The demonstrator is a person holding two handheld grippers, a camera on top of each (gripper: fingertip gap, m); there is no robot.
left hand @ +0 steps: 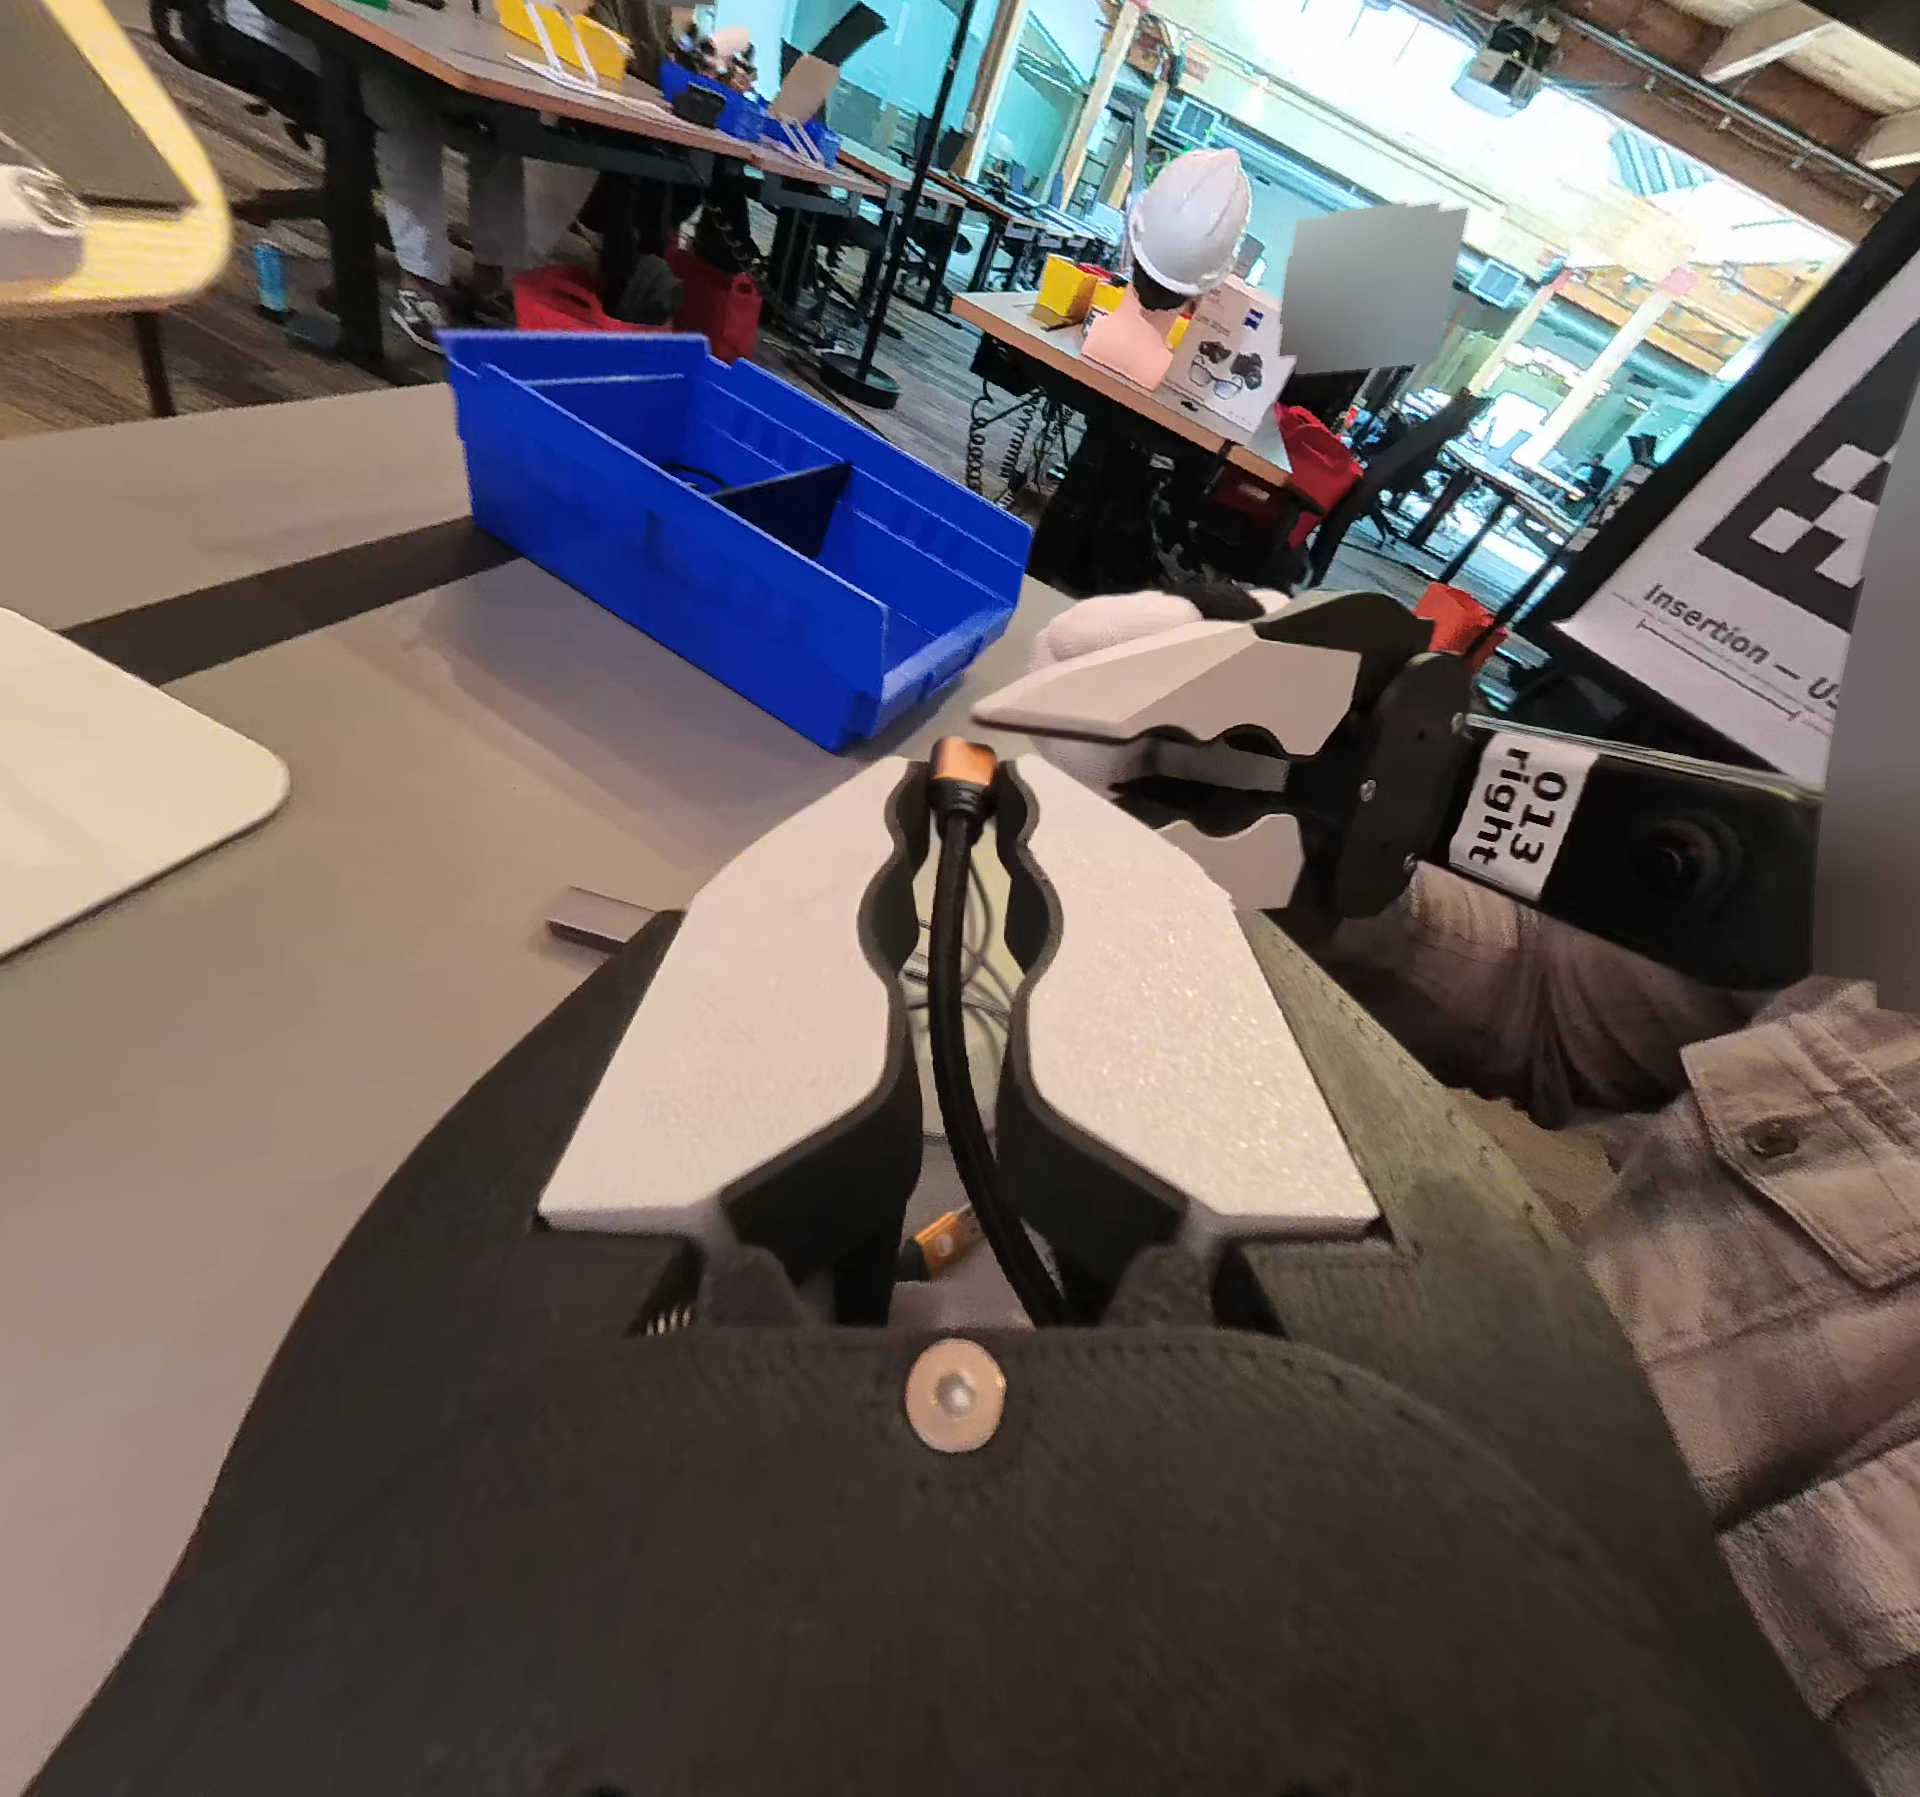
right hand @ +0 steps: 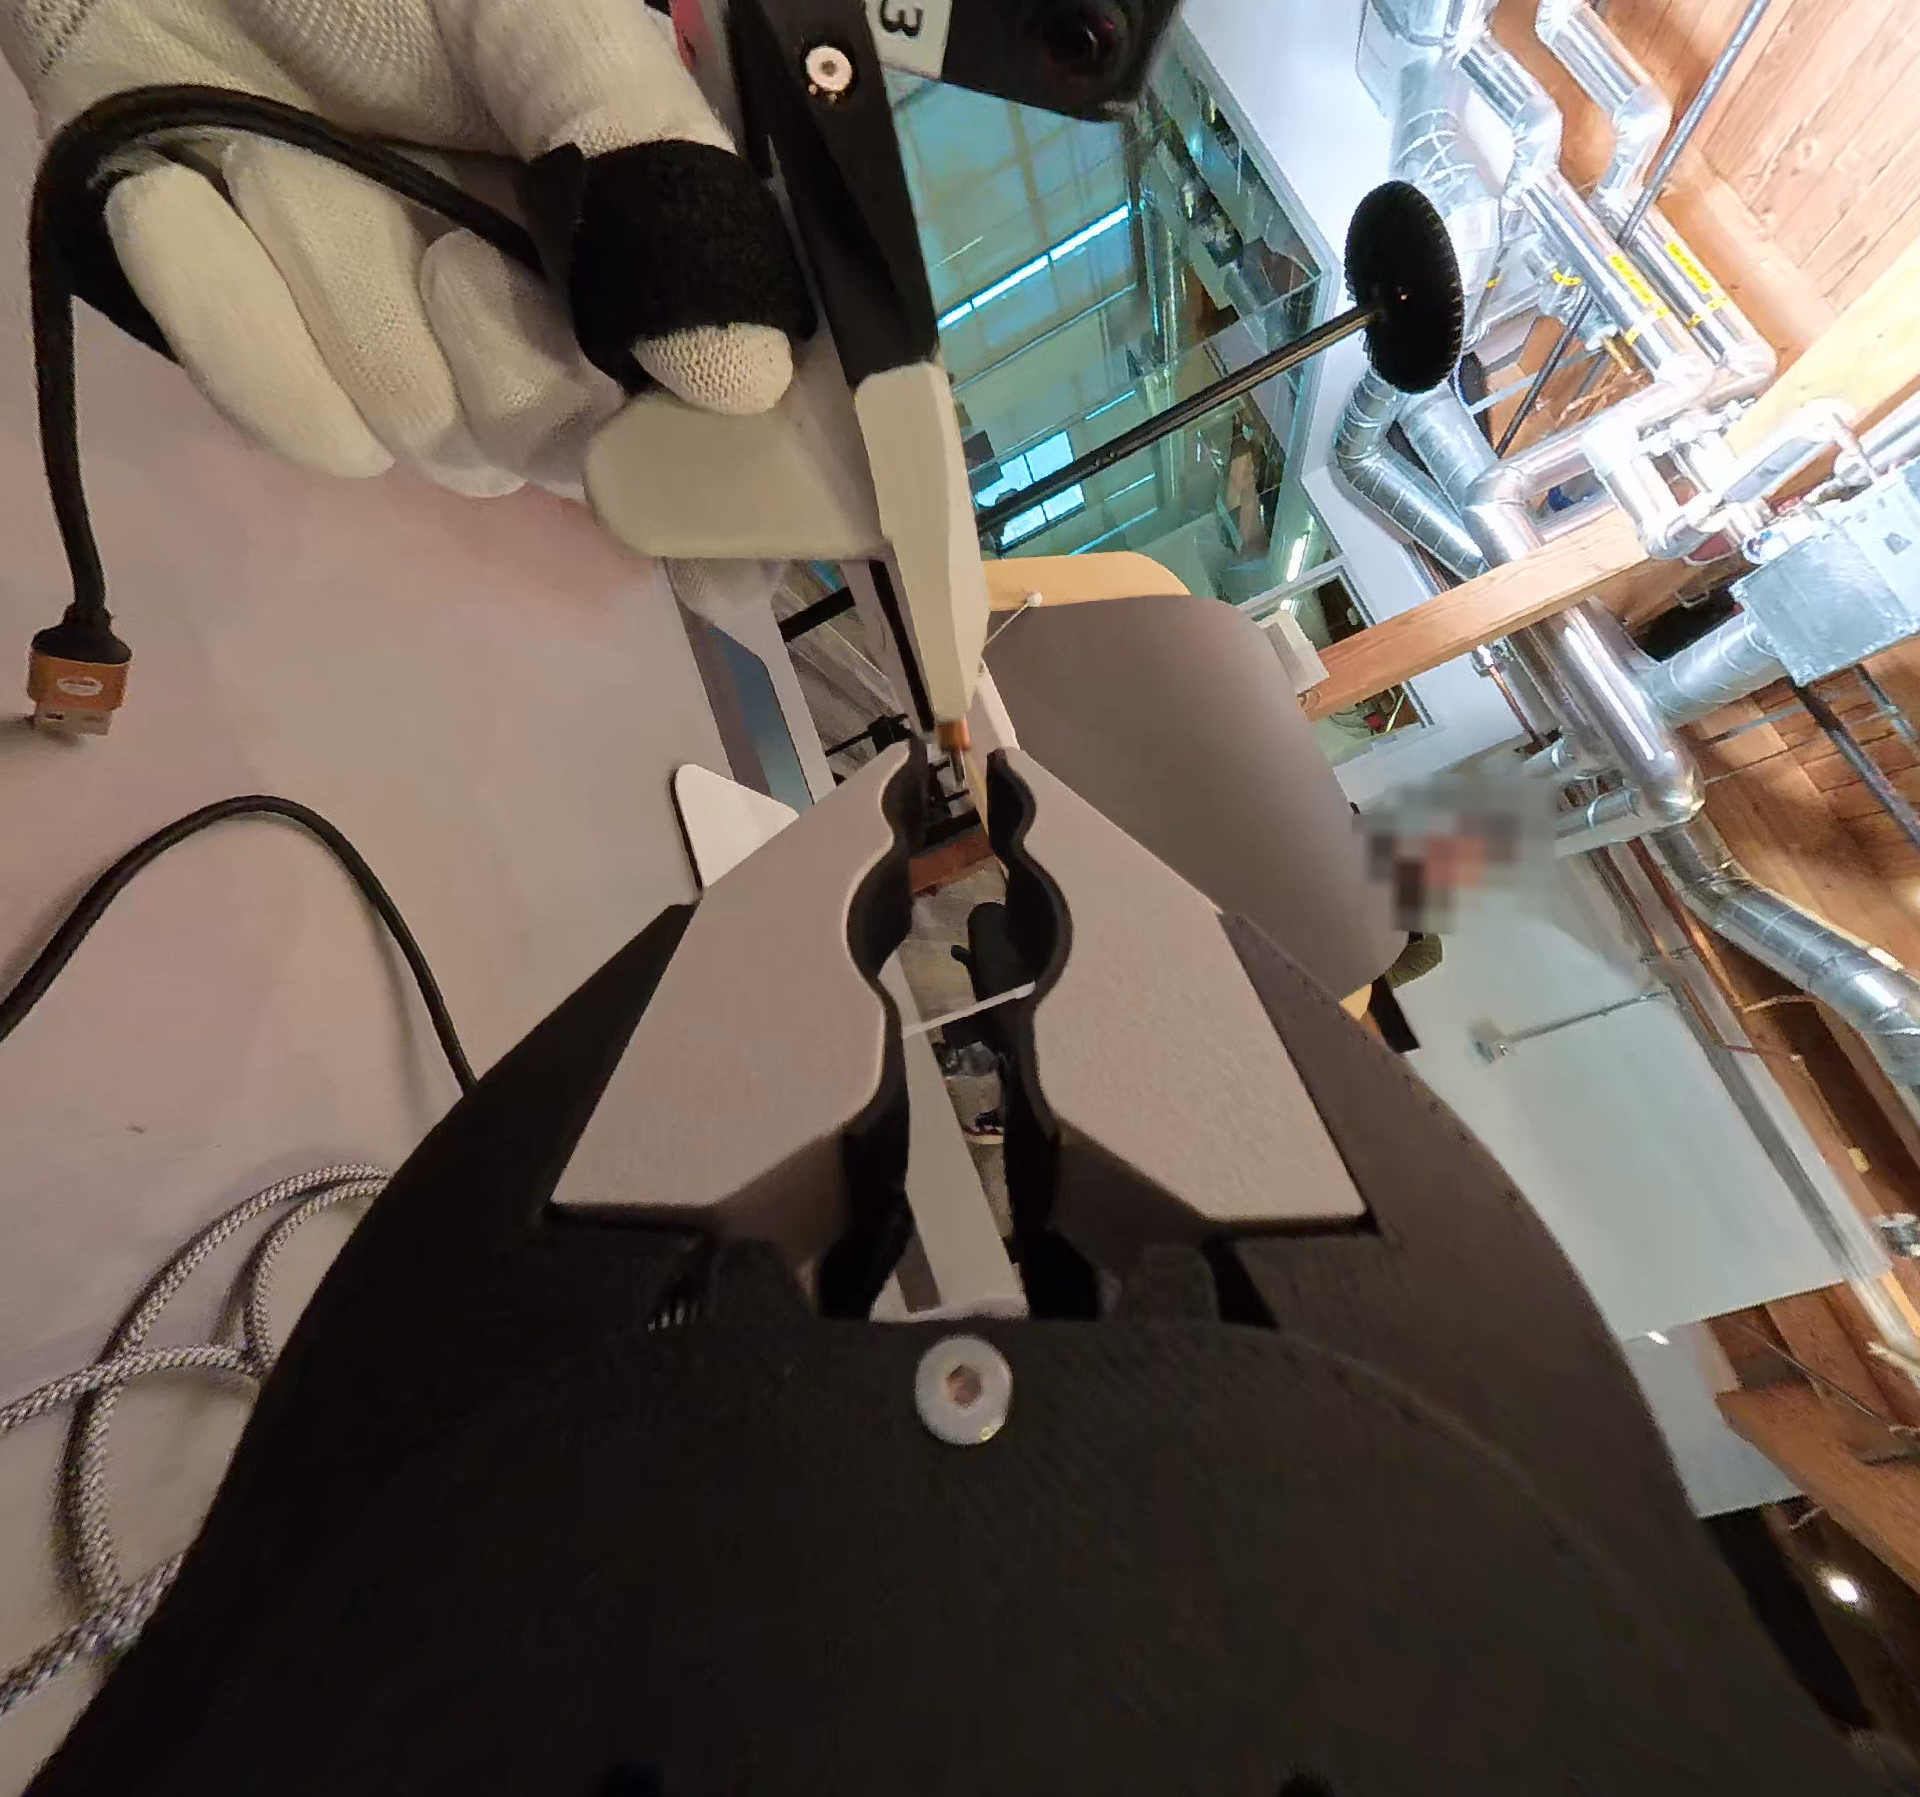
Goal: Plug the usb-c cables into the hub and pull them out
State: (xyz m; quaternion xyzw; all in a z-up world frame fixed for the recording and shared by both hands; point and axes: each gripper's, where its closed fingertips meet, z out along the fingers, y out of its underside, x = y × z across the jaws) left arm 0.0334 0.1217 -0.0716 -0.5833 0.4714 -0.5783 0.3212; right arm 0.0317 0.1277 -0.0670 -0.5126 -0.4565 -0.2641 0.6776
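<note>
Left gripper (left hand: 961,781) clamped a black cable (left hand: 961,999) at its orange plug (left hand: 964,768). Right gripper (left hand: 1091,760) sat at two o'clock, jaws apart. Blue bin (left hand: 665,552) lay at eleven o'clock on grey table (left hand: 312,1072).

hub (left hand: 601,916): mostly hidden behind left gripper (left hand: 958,779) | ports unseen

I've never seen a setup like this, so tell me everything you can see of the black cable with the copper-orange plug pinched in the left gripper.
The black braided cable with a copper-orange metal-look plug is clamped between the pale fingers of the left gripper, the plug poking just past the tips. Its cord arcs back between the fingers, then loops around the white gloved hand. Its other end, a wider copper-orange plug, lies on the grey table. The right gripper is right beside the held plug, apparently not gripping it.
</note>
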